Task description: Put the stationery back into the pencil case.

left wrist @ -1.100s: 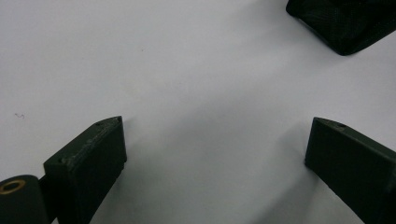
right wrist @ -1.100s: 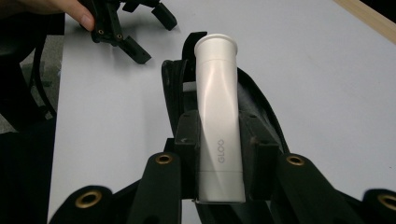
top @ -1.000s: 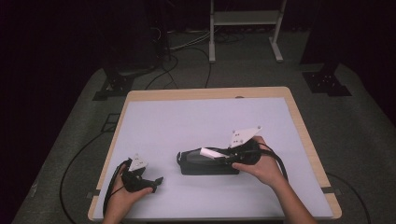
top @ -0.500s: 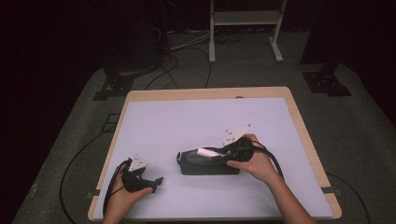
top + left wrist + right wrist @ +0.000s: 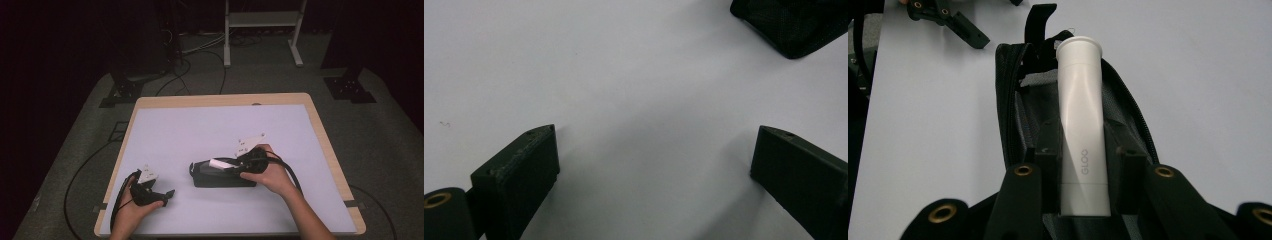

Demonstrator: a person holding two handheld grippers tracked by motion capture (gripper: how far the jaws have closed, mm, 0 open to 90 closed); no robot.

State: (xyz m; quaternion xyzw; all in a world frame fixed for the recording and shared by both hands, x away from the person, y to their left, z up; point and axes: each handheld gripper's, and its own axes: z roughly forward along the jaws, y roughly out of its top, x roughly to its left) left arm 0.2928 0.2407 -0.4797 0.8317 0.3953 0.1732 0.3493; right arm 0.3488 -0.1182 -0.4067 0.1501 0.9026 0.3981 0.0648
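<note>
A black zip pouch lies open on the white table top, right of centre near the front. My right gripper is shut on a white glue stick, which lies level over the pouch's opening. In the right gripper view the glue stick, marked GLOO, is clamped between the two jaws above the pouch's open zip. My left gripper rests on the table at the front left, apart from the pouch. Its jaws stand wide open around bare table, with a corner of the pouch beyond them.
The white mat covers a wooden table whose edge runs close to the right hand. Black cables trail from both grippers over the front edge. On the dark floor behind stand a metal frame and loose cables.
The right gripper with the glue stick has shifted slightly left along the pouch. The left gripper has stayed where it was.
</note>
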